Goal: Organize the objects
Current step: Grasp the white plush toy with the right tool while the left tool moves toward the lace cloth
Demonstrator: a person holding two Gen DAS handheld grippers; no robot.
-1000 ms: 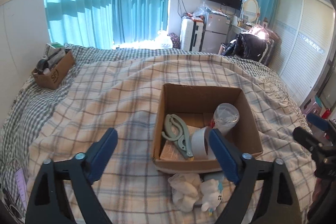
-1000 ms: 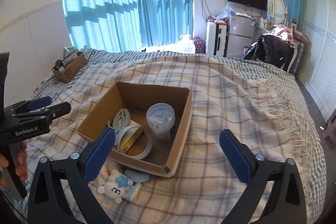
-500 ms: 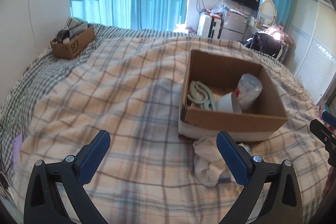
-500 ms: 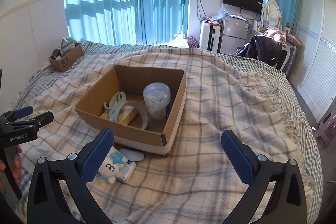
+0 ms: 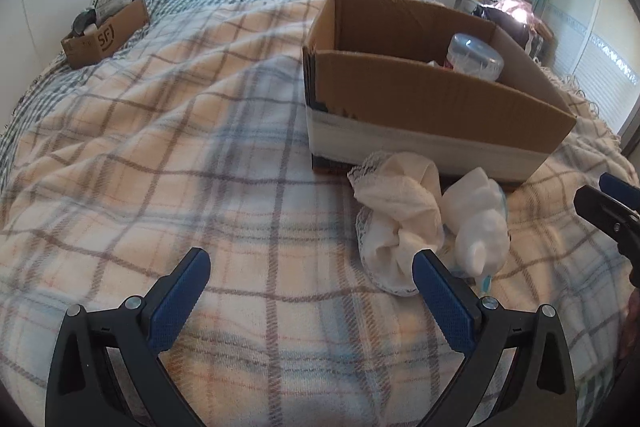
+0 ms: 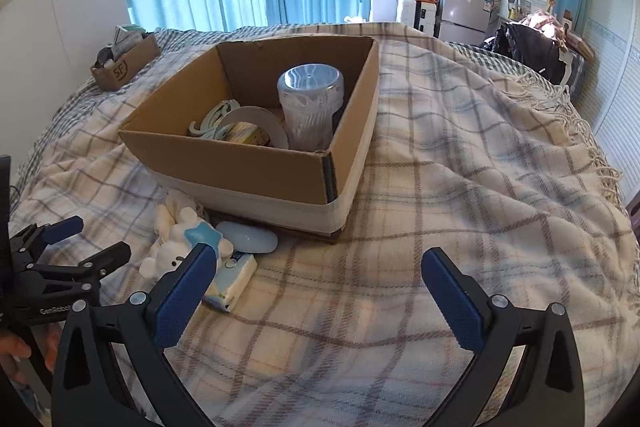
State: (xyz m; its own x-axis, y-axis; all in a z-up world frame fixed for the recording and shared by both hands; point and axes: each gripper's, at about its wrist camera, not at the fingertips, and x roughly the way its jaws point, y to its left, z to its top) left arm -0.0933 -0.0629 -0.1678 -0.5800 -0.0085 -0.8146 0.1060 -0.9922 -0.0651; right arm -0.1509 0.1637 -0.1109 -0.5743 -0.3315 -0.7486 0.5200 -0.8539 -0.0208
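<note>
A cream plaid woollen blanket [image 6: 460, 187] covers the whole bed, and on it sits an open brown cardboard box with a pale band round its base [image 6: 256, 163]. Inside the box stand a clear ribbed plastic jar with a lid [image 6: 311, 107], a white roll of tape [image 6: 260, 125] and a pale green plastic clip [image 6: 210, 121]. Far back near the curtains rests a small brown cardboard box with printed letters [image 5: 105, 35], filled with odds and ends. Just in front of the big box lie a crumpled white lace-edged cloth [image 5: 396, 215], a white plush toy with a blue star [image 6: 186, 247], a pale blue oval pebble-shaped item [image 6: 250, 241] and a small tissue packet [image 6: 232, 279], all close together. The left gripper [image 5: 310, 297] hovers low beside the cloth, its blue-padded tongs spread wide and holding nothing. The right gripper [image 6: 320, 297] hangs over bare blanket, tongs likewise wide and unladen.
</note>
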